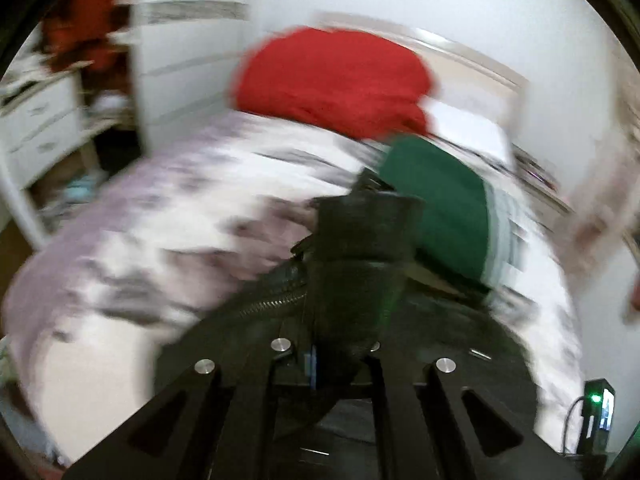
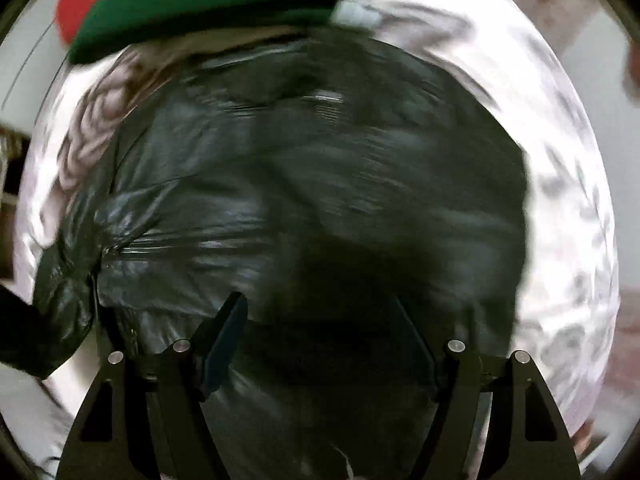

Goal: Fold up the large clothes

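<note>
1. Left wrist view is showing the left gripper (image 1: 360,240) pinching a flap of the black jacket (image 1: 256,300), which is lying toward the bed's (image 1: 120,200) near edge.
2. Right wrist view is showing the right gripper (image 2: 320,332) spread wide, gripping nothing, directly above the black jacket (image 2: 320,168); the folded green garment (image 2: 192,4) is sitting beyond it.

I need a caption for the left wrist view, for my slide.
Left gripper shut on a black jacket above a patterned bed, with red and green clothes behind.
</note>
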Demonstrator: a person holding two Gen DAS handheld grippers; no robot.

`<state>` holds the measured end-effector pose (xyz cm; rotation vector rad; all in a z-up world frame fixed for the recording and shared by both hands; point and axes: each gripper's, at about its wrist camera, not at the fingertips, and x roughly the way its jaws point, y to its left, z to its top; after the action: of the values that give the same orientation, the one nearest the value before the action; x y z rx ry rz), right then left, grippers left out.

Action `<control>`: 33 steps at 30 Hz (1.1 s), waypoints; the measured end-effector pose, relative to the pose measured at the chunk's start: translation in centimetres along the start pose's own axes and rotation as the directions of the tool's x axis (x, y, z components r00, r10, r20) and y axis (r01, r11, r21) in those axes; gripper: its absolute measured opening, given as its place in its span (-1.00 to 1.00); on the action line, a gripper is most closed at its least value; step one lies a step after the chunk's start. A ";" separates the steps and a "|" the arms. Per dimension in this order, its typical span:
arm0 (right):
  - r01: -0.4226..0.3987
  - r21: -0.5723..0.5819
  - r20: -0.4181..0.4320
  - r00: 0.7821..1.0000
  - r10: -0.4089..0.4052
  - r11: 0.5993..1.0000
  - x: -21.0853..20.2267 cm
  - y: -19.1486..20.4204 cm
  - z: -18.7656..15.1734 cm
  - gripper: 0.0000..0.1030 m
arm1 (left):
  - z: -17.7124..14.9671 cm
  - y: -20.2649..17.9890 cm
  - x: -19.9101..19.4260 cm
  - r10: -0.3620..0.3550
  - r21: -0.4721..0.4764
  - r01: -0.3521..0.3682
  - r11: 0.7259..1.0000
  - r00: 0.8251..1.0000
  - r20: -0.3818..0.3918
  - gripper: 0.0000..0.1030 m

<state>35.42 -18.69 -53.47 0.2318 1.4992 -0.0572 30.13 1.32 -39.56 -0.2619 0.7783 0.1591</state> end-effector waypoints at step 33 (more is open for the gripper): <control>-0.378 0.297 -0.030 0.914 0.404 0.877 0.6 -19.1 3.8 0.45 | -7.7 -0.2 5.0 0.296 0.078 -0.287 0.955 0.891 -0.344 0.98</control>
<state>35.71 -37.95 -56.09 0.7800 1.5061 0.0644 28.59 -0.91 -48.33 -0.1477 1.1772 0.3947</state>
